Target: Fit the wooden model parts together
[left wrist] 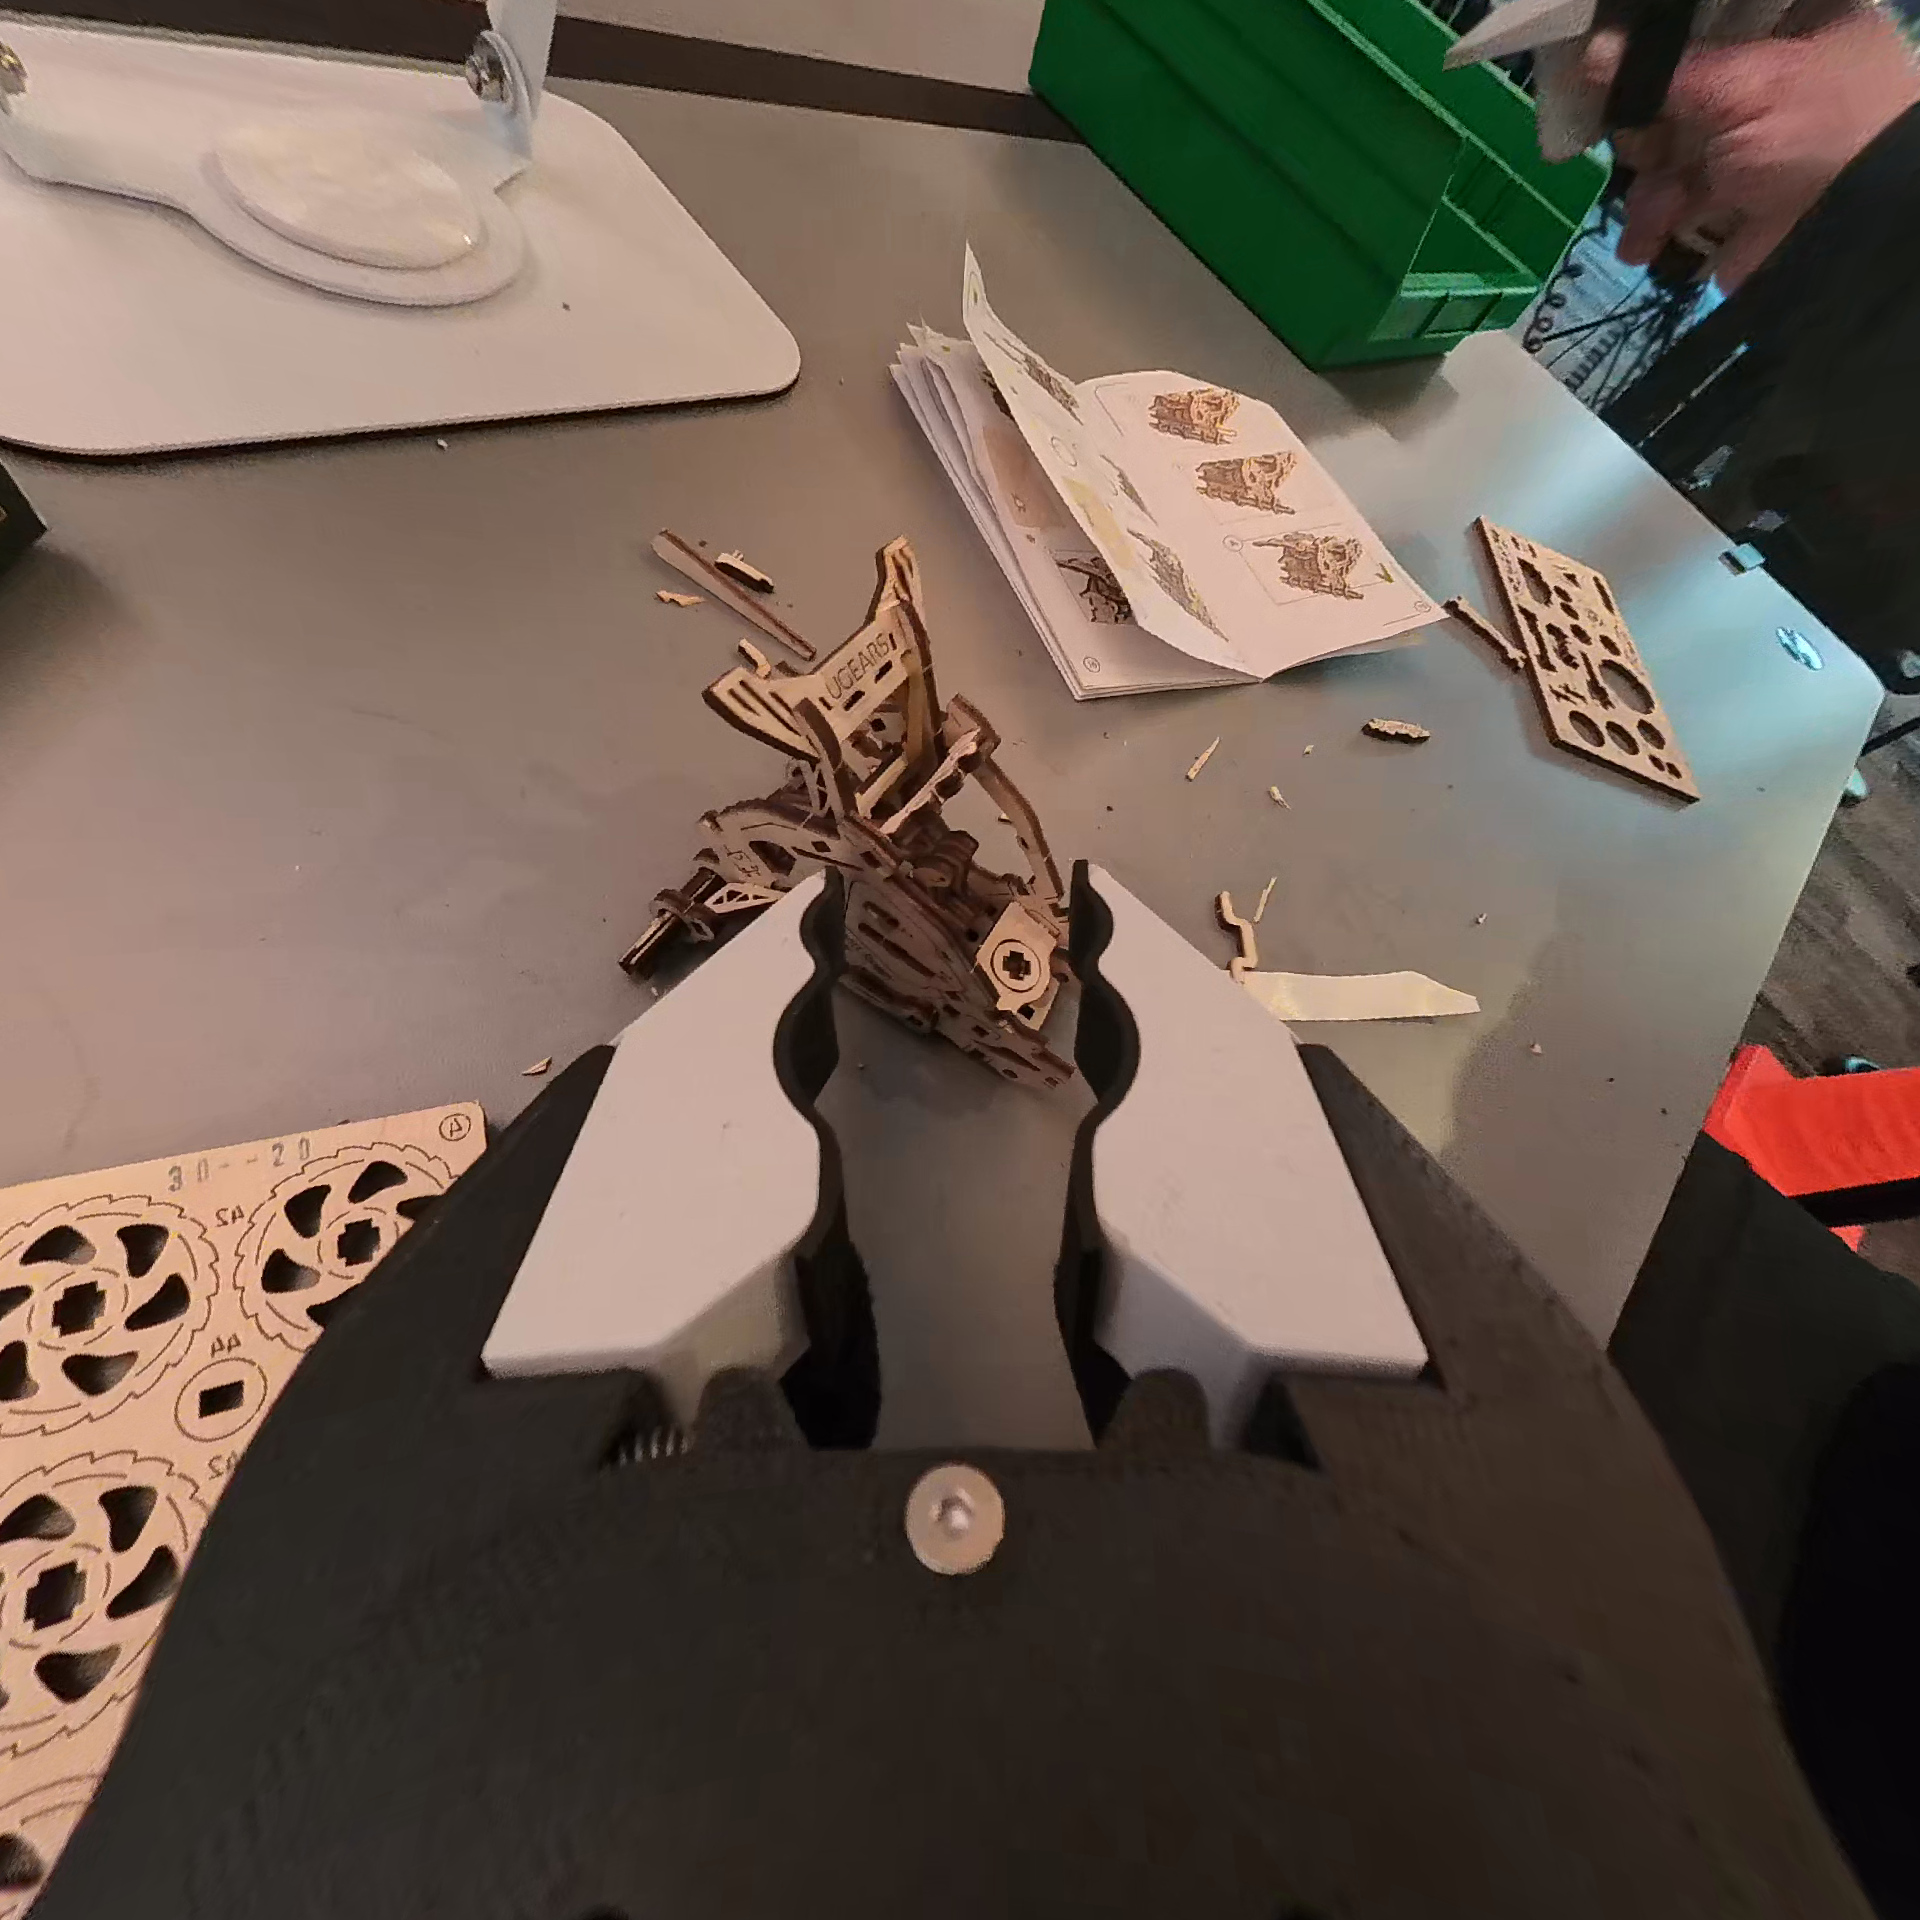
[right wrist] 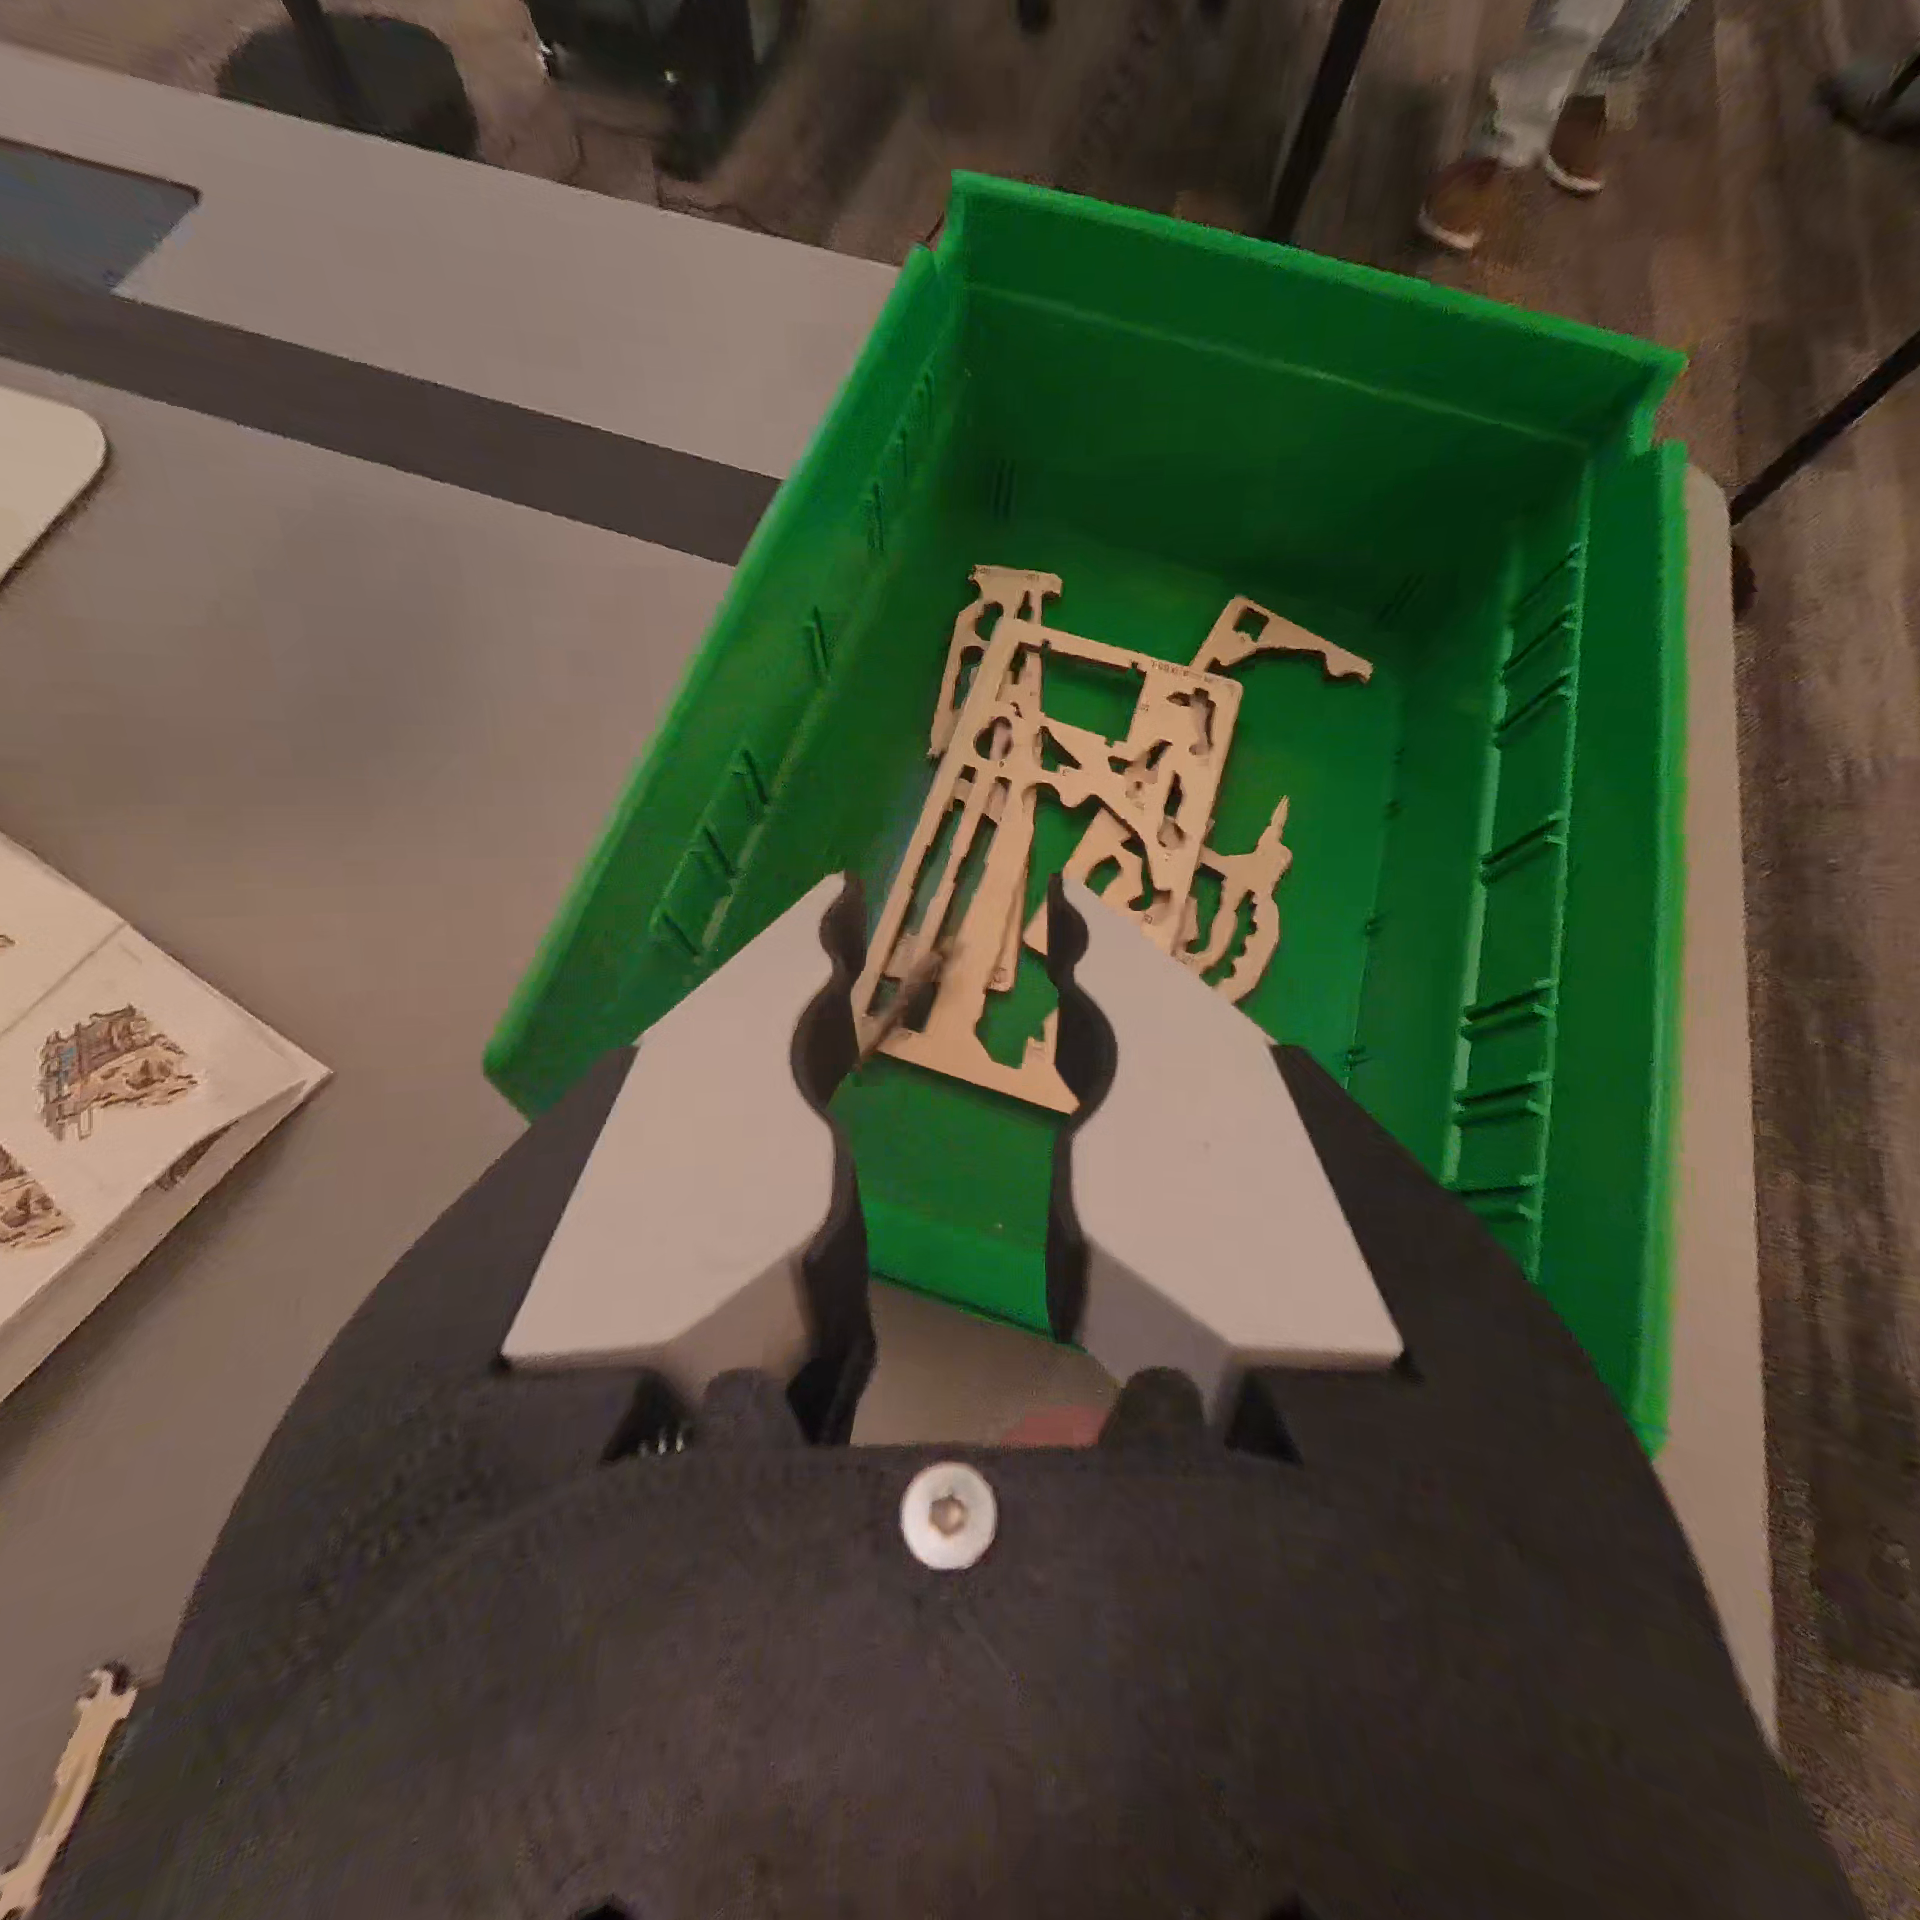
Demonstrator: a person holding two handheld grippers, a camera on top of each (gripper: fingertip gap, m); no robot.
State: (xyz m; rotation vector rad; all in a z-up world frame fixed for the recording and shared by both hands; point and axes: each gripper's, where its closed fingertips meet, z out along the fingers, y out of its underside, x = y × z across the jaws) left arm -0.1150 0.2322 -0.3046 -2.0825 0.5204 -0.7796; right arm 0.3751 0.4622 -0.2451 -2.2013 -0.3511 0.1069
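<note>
A half-built wooden model [left wrist: 883, 790] stands tilted on the grey table [left wrist: 312, 727] in the left wrist view. My left gripper [left wrist: 954, 904] is shut on its lower end, with a fingertip touching each side. My right gripper [right wrist: 951, 914] hangs open over a green bin [right wrist: 1299, 270]. Punched-out wooden sheets [right wrist: 1091, 727] lie in the bin. A small dark scrap [right wrist: 904, 997] shows blurred by the left finger. The right gripper also shows at the top right of the left wrist view [left wrist: 1538, 62], held in a hand.
A parts sheet with gear shapes [left wrist: 156, 1351] lies at the near left. An open instruction booklet [left wrist: 1195, 520] lies behind the model. A small punched sheet [left wrist: 1590, 665] lies near the right edge. A white stand base [left wrist: 364, 291] stands at the back left. Wood scraps [left wrist: 727, 592] lie scattered. My hands' fingertips stand some 55 cm from each other.
</note>
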